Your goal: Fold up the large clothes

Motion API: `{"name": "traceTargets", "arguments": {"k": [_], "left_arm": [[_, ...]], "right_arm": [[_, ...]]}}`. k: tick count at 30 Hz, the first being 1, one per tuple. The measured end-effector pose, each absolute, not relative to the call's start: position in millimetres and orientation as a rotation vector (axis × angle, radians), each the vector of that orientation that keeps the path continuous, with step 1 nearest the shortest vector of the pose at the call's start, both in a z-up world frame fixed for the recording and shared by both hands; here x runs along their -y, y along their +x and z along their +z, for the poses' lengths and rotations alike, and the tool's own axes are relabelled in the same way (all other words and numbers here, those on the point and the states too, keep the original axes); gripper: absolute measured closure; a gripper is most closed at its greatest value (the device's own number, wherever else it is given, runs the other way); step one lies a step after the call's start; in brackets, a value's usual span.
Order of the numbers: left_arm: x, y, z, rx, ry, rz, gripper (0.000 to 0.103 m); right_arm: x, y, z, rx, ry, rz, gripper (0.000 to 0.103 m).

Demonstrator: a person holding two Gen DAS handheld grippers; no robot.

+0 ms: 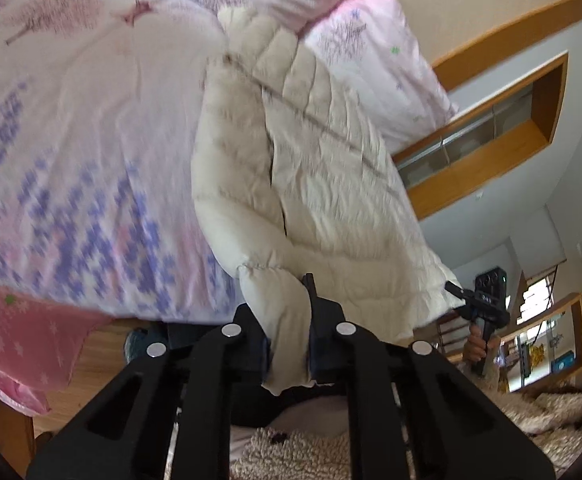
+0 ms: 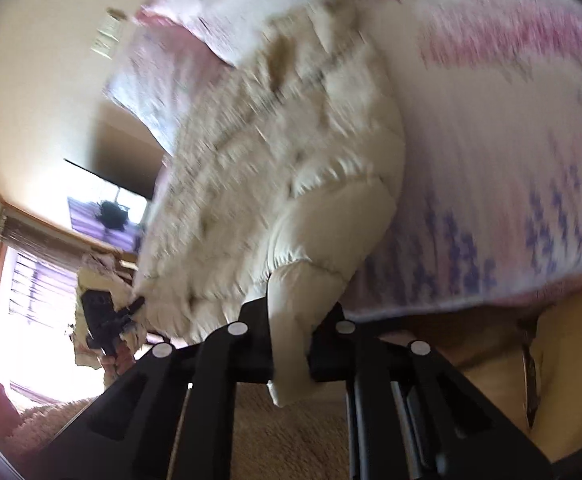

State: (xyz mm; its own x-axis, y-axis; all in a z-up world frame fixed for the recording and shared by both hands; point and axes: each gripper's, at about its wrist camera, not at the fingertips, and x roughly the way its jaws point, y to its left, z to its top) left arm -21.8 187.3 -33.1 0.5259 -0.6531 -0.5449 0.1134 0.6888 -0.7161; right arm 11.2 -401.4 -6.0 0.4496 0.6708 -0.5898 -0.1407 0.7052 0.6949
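Note:
A cream quilted puffer jacket [image 1: 311,160] lies on the bed, its hem lifted toward me. My left gripper [image 1: 291,344] is shut on one corner of the hem. My right gripper [image 2: 291,340] is shut on the other hem corner, and the jacket [image 2: 283,152] stretches away from it, blurred by motion. The right gripper also shows in the left wrist view [image 1: 471,304] at the jacket's far corner. The left gripper shows in the right wrist view [image 2: 123,312] likewise.
The bed has a pink and white quilt [image 1: 91,140] with purple print and a pillow [image 1: 371,48] at its head. A wooden headboard shelf [image 1: 491,128] stands behind. A bright window [image 2: 31,300] is at the left. A fleecy sleeve [image 1: 551,412] is near.

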Motion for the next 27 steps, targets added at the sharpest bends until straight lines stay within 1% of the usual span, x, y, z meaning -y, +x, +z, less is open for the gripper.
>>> {"name": "traceTargets", "arguments": {"k": [9,17,27], "left_arm": [[-208,-25,-1,-0.755,-0.701,-0.494,0.092],[-219,-13,36,-0.627,-0.682,-0.483,0.092],[-215,54,91,-0.523,-0.601,-0.436,0.092]], "right_arm": [[405,0,40,-0.684,0.605,0.577,0.093],[404,5,68,-0.526,0.623,0.593,0.094],[385,56,118,-0.384,0.516,0.529,0.094]]}}
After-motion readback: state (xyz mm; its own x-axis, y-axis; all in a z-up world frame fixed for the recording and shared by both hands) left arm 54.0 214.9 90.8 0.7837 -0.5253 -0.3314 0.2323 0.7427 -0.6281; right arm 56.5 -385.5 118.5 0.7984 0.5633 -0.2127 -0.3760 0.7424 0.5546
